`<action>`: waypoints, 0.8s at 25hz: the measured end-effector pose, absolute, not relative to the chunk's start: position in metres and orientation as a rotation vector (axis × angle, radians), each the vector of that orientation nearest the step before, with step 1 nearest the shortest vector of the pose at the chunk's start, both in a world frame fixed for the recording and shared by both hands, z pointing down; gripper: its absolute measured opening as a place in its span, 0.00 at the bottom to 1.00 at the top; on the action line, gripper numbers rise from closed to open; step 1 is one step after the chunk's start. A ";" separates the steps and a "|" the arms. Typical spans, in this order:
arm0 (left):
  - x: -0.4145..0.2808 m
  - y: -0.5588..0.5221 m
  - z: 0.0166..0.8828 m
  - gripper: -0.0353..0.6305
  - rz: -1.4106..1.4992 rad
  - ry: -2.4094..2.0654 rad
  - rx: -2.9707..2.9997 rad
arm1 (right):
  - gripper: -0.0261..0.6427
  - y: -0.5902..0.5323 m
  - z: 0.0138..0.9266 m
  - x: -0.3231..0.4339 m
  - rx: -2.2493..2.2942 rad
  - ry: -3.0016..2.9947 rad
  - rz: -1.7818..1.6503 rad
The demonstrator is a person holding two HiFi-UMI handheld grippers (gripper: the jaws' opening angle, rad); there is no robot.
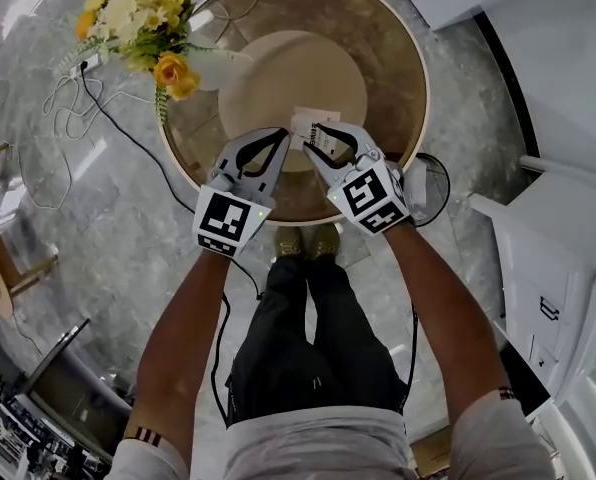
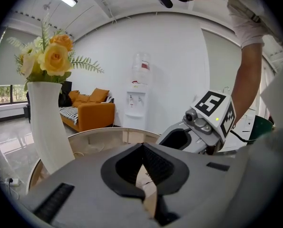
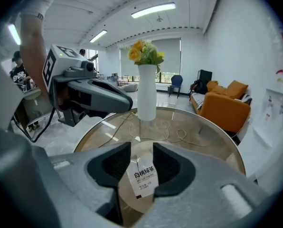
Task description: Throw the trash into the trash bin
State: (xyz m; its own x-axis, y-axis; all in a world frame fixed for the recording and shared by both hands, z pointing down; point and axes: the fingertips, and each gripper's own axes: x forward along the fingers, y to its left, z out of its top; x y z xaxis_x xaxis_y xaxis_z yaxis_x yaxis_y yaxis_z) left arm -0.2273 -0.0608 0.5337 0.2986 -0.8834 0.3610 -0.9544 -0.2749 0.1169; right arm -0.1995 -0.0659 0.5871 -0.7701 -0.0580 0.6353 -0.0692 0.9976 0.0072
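**Trash.** A small white packet (image 3: 142,178) with black printed characters and finer print beneath is shown. In the right gripper view it stands in the gap between the parted jaws of the right tongs (image 3: 141,150). Its printed face is turned toward the camera and its top is tilted slightly to the left. Whether the pads press on it cannot be told. From above, the packet (image 1: 313,124) is seen just ahead of the tips of both tongs, over the round glass desk (image 1: 378,58).

**Possible bin.** A round, dark-rimmed container (image 1: 447,190) is seen just beside the right tongs, past the desk's edge. It cannot be identified with certainty.
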 end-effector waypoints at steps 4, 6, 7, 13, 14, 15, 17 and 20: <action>-0.231 -0.060 0.545 0.05 0.318 -1.664 2.241 | 0.36 -0.066 0.617 -0.199 0.087 -2.392 0.081; -0.232 -0.059 0.550 0.05 0.316 -1.659 2.235 | 0.40 -0.066 0.630 -0.200 0.092 -2.359 0.094; -0.233 -0.059 0.553 0.05 0.315 -1.658 2.233 | 0.41 -0.067 0.636 -0.201 0.093 -2.343 0.091; -0.235 -0.060 0.563 0.05 0.302 -1.649 2.232 | 0.46 -0.074 0.669 -0.204 0.120 -2.253 0.063; -0.235 -0.060 0.565 0.05 0.300 -1.646 2.233 | 0.46 -0.075 0.673 -0.203 0.123 -2.238 0.065; -0.235 -0.059 0.566 0.05 0.298 -1.644 2.235 | 0.46 -0.075 0.676 -0.203 0.123 -2.229 0.068; -0.235 -0.059 0.568 0.05 0.290 -1.641 2.236 | 0.43 -0.074 0.679 -0.203 0.123 -2.227 0.079; -0.237 -0.059 0.570 0.05 0.280 -1.643 2.234 | 0.37 -0.070 0.679 -0.204 0.130 -2.242 0.095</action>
